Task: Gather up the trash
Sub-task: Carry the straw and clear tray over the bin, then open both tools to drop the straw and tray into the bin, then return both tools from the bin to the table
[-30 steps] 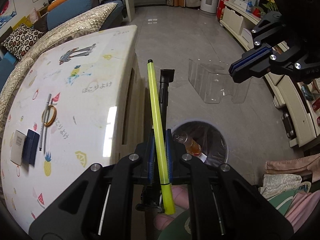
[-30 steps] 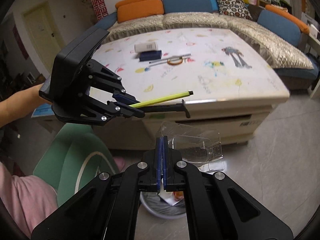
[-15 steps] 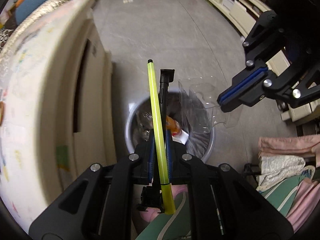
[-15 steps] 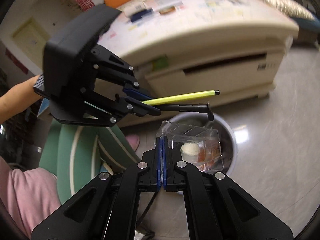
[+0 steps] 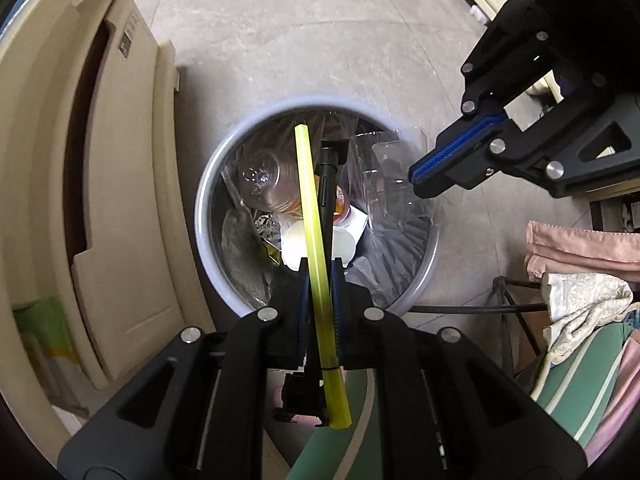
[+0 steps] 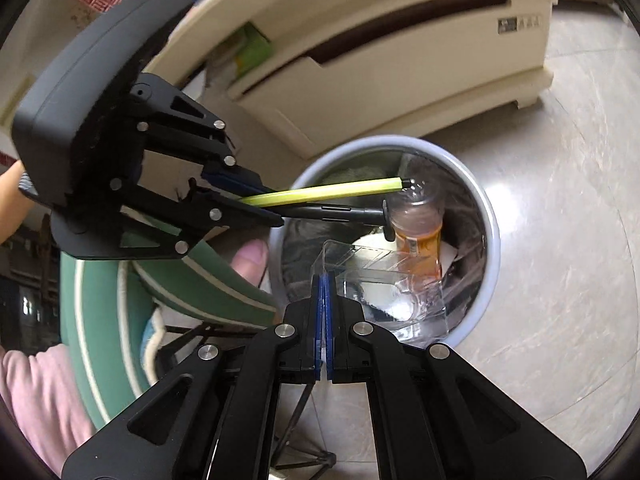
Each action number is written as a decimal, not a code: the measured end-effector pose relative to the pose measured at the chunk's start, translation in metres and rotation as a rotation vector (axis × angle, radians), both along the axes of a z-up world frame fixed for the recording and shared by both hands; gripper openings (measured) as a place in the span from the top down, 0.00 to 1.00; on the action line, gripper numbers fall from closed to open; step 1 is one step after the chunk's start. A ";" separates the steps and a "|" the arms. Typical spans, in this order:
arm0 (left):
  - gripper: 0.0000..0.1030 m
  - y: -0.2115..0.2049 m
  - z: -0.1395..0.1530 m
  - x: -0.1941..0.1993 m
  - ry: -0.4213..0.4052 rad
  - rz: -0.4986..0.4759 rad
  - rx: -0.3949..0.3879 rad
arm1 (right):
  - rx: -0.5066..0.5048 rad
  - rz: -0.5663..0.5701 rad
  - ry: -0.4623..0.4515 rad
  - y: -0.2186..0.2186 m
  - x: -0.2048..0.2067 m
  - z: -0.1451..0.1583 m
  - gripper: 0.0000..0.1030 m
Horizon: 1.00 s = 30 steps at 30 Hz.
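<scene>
My left gripper (image 5: 319,276) is shut on a yellow-green pen (image 5: 312,216) and a black pen (image 5: 327,184); both point out over the round grey trash bin (image 5: 208,216). My right gripper (image 6: 322,284) is shut on the rim of a clear plastic container (image 6: 392,292), held over the bin (image 6: 490,248). In the left wrist view the right gripper (image 5: 416,180) holds the container (image 5: 384,168) at the bin's right side. In the right wrist view the left gripper (image 6: 276,216) holds the yellow-green pen (image 6: 328,192) and the black pen (image 6: 340,212) above the bin.
The bin holds a bottle with orange liquid (image 5: 276,188), a white cup lid (image 5: 296,240) and crumpled wrap. The cream table base (image 5: 120,160) stands just left of the bin. Pink and white cloths (image 5: 580,264) and a green-striped cushion (image 6: 100,288) lie nearby on the grey floor.
Both grippers have tilted down and moved over the trash bin, carrying the pens and the clear container. The table top has dropped out of view.
</scene>
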<state>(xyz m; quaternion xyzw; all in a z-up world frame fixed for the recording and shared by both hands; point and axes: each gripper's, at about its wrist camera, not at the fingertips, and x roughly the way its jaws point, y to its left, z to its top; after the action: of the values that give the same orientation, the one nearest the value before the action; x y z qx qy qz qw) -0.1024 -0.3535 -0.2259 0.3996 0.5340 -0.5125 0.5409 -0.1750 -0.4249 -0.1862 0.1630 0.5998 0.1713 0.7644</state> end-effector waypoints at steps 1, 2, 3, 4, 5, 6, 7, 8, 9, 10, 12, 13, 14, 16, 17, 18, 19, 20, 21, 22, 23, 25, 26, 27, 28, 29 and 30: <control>0.92 0.000 -0.003 0.001 0.009 0.003 0.005 | 0.002 -0.001 0.007 0.000 0.001 -0.005 0.98; 0.92 -0.001 -0.006 0.002 0.014 0.009 0.010 | -0.004 -0.005 0.015 -0.001 0.002 -0.011 0.98; 0.92 -0.003 -0.010 0.003 0.019 0.015 0.014 | -0.001 -0.007 0.024 -0.002 0.003 -0.017 0.98; 0.92 -0.003 -0.014 0.004 0.021 0.020 0.016 | 0.000 -0.009 0.035 -0.003 0.005 -0.022 0.98; 0.92 -0.004 -0.017 0.005 0.022 0.026 0.017 | -0.010 -0.010 0.043 -0.003 0.006 -0.026 0.98; 0.92 -0.005 -0.019 0.006 0.025 0.030 0.018 | -0.012 -0.010 0.051 -0.003 0.007 -0.030 0.97; 0.92 -0.006 -0.021 0.007 0.027 0.034 0.017 | -0.011 -0.015 0.061 -0.004 0.009 -0.033 0.94; 0.92 -0.006 -0.022 0.008 0.030 0.039 0.016 | -0.018 -0.021 0.066 -0.005 0.010 -0.034 0.94; 0.91 -0.006 -0.023 0.008 0.036 0.040 0.015 | -0.018 -0.027 0.071 -0.006 0.011 -0.036 0.94; 0.87 -0.007 -0.023 0.008 0.035 0.041 0.012 | -0.016 -0.030 0.074 -0.006 0.011 -0.037 0.93; 0.76 -0.007 -0.023 0.008 0.033 0.048 0.005 | -0.025 -0.038 0.072 -0.008 0.012 -0.036 0.76; 0.71 -0.008 -0.022 0.009 0.030 0.053 0.000 | -0.026 -0.044 0.070 -0.008 0.012 -0.034 0.64; 0.70 -0.007 -0.021 0.009 0.029 0.057 -0.007 | -0.025 -0.050 0.065 -0.009 0.012 -0.032 0.61; 0.69 -0.005 -0.017 0.011 0.026 0.066 -0.016 | -0.023 -0.052 0.055 -0.010 0.012 -0.028 0.60; 0.69 -0.003 -0.014 0.012 0.025 0.068 -0.023 | -0.022 -0.052 0.052 -0.011 0.012 -0.026 0.59; 0.69 -0.001 -0.011 0.013 0.021 0.072 -0.030 | -0.024 -0.055 0.047 -0.011 0.012 -0.024 0.58; 0.69 0.001 -0.007 0.014 0.018 0.077 -0.037 | -0.024 -0.056 0.042 -0.011 0.012 -0.021 0.58; 0.69 0.003 -0.003 0.015 0.016 0.079 -0.047 | -0.022 -0.056 0.037 -0.010 0.011 -0.019 0.58; 0.69 0.006 0.003 0.016 0.008 0.080 -0.055 | -0.021 -0.057 0.031 -0.010 0.011 -0.016 0.58; 0.69 0.010 0.009 0.017 0.002 0.085 -0.067 | -0.019 -0.057 0.025 -0.010 0.011 -0.013 0.58; 0.69 0.014 0.017 0.018 0.002 0.090 -0.086 | -0.017 -0.056 0.018 -0.010 0.011 -0.009 0.58; 0.69 0.025 0.039 0.022 -0.011 0.106 -0.128 | -0.016 -0.051 0.003 -0.010 0.014 0.002 0.58; 0.68 0.032 0.052 0.027 -0.015 0.119 -0.154 | -0.017 -0.046 -0.012 -0.009 0.016 0.010 0.58; 0.66 0.039 0.064 0.031 -0.025 0.130 -0.174 | -0.019 -0.041 -0.030 -0.009 0.019 0.019 0.58; 0.61 0.048 0.080 0.037 -0.056 0.151 -0.201 | -0.021 -0.033 -0.050 -0.008 0.023 0.029 0.55; 0.58 0.057 0.095 0.045 -0.075 0.175 -0.224 | -0.027 -0.025 -0.077 -0.007 0.029 0.042 0.52; 0.58 0.067 0.109 0.054 -0.092 0.201 -0.246 | -0.032 -0.020 -0.109 -0.007 0.035 0.054 0.51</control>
<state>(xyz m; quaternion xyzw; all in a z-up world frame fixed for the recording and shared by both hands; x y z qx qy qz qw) -0.0482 -0.2870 -0.1173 0.2979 0.4793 -0.4983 0.6582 -0.1400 -0.4318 -0.1318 0.1473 0.5584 0.1630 0.8000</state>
